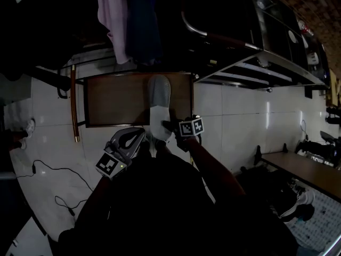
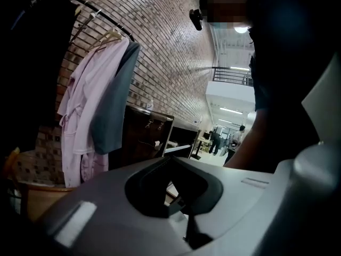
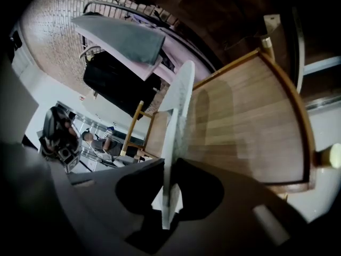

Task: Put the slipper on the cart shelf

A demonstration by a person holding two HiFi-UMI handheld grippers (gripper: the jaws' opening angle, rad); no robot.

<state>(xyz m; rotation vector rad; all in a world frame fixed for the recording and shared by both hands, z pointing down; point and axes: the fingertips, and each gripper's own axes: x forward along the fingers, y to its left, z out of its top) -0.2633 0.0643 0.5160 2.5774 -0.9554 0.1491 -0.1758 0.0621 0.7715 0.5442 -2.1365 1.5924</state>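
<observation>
Head view, slipper (image 1: pixel 159 97) above cart shelf (image 1: pixel 114 100)

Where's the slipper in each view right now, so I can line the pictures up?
Head view: the slipper is at centre, over the wooden shelf.
Left gripper view: not in it.
Right gripper view: the slipper is edge-on at centre, clamped in the right gripper.
Shared landmark: the pink robe, in all three.

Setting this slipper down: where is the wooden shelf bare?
The wooden shelf is bare left of the held slipper, out to its rim, and in a narrower strip on the right. It is crowded at the far edge, under hanging clothes.
</observation>
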